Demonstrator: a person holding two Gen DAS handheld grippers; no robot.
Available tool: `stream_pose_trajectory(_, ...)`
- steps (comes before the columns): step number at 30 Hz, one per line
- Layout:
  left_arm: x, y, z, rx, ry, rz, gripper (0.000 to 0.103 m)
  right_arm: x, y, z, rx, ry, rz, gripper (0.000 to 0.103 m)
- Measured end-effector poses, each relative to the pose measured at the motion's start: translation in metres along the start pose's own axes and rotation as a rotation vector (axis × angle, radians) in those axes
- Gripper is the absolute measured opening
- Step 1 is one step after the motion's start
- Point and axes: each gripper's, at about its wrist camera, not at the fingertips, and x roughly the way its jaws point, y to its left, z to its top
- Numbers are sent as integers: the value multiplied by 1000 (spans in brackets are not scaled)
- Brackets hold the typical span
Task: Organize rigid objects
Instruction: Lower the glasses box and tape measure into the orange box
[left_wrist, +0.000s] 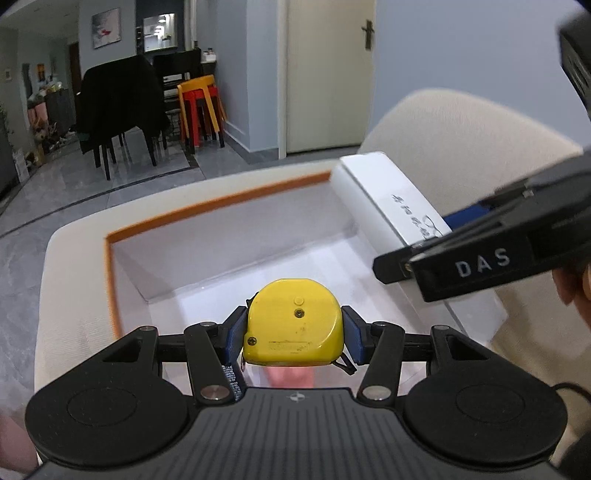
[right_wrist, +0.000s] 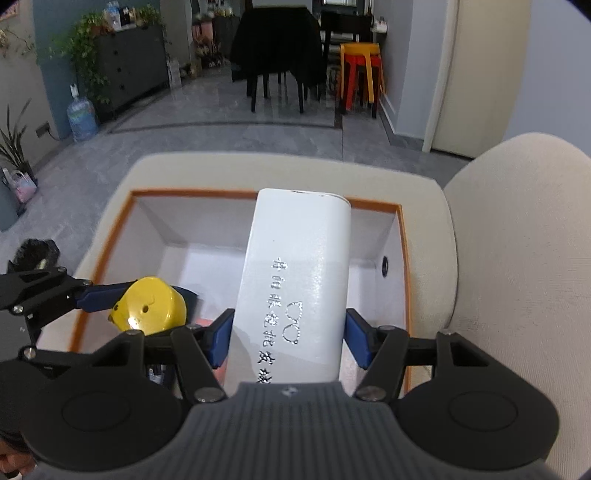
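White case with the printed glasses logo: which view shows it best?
Right wrist view. The white glasses case fills the centre, its whole top face and print visible between the blue pads. The left wrist view shows only its side and part of the print, partly hidden by the right hand-held gripper.

Glossy yellow plastic tape measure (left_wrist: 294, 322); smooth matt white case (right_wrist: 299, 280); cloth sofa (right_wrist: 517, 258).
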Motion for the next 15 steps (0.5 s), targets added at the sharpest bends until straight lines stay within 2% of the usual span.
stream_pose_trajectory(6,19,-13,-2,78,48,-4,61,31,-4,-2,-50,50,-14,62)
stream_pose_trajectory(15,53,-22,-6,170,170,-30,61,63,-5,-10,-88,122,-8,62)
